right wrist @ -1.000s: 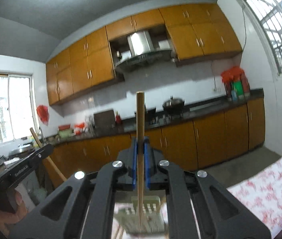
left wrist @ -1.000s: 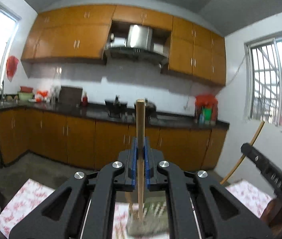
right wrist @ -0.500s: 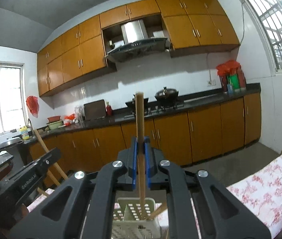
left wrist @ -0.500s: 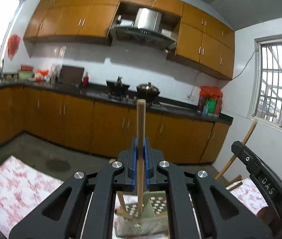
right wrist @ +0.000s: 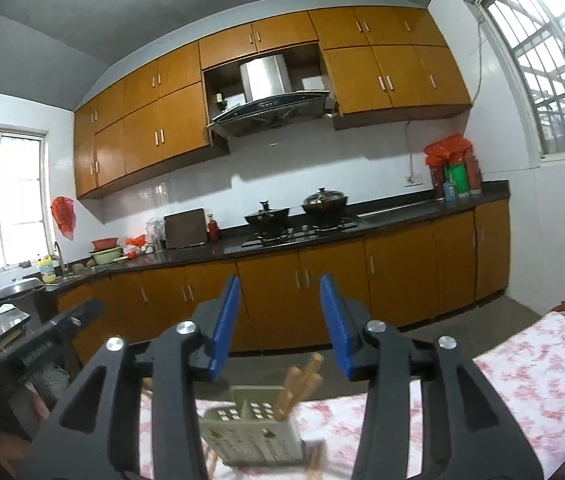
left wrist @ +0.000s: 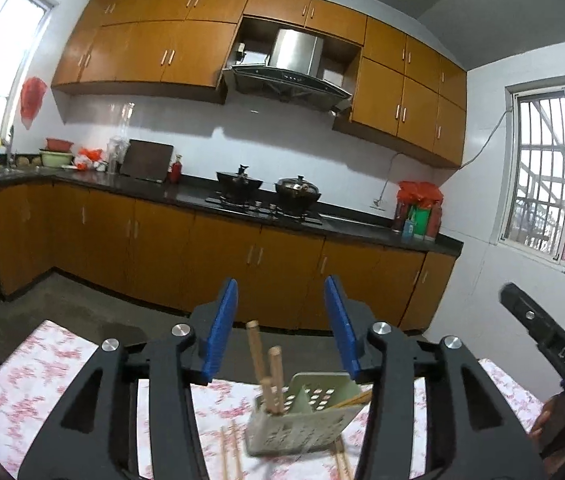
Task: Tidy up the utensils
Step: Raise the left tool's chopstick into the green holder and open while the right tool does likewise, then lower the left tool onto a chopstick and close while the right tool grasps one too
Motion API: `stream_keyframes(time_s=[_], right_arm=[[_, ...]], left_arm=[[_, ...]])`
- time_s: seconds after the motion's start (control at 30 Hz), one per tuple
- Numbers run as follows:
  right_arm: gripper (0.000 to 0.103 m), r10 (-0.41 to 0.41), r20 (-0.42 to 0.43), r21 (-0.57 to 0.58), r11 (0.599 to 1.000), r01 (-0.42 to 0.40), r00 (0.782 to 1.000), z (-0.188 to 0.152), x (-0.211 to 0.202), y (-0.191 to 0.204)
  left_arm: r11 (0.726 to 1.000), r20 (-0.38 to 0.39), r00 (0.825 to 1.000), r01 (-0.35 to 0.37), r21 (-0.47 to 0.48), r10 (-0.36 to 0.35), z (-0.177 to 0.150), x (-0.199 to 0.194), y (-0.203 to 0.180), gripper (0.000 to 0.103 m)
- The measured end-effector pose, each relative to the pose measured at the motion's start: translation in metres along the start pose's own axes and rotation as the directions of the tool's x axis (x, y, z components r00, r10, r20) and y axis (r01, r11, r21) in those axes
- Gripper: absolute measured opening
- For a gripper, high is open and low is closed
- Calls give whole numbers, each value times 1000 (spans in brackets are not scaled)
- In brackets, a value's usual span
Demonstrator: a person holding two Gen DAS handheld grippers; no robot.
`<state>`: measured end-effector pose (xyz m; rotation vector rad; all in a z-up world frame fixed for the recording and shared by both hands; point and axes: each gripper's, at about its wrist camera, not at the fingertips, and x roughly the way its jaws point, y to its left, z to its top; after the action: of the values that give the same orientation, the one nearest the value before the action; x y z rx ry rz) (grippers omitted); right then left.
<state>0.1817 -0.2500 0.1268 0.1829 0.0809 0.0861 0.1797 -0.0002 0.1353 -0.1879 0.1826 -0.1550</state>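
Both hand-held grippers, left (left wrist: 281, 326) and right (right wrist: 280, 322), gape above the chopstick holder (left wrist: 302, 416).

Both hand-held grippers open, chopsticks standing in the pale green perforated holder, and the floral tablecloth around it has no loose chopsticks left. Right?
Not quite. Both hand-held grippers are open and wooden chopsticks stand in the pale green perforated holder, but the left wrist view shows loose chopsticks lying on the floral tablecloth beside it.

"DAS" on right gripper (left wrist: 554, 356)
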Motion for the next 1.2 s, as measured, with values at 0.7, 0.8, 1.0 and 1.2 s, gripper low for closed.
stream_keyframes(time_s=[0.7,0.8,1.0,1.2], right_arm=[[12,-13,-717,-18,1000,0,697,-239,29,-21],[8,-53,-708,-47,999,27,704,-237,31,-25],[8,-67,-703,-30,997,65,708,-234,26,-43],[8,-79,-700,-53,997,59,710,-236,31,-38]], left_arm=[[996,-549,831,-73,57,92,-186,20,48,36],[996,-572,816,-52,70,82,-197,23,41,32],[996,-624,777,-41,85,85,-218,34,32,24],[992,-643,757,-50,116,114,-226,40,29,9]])
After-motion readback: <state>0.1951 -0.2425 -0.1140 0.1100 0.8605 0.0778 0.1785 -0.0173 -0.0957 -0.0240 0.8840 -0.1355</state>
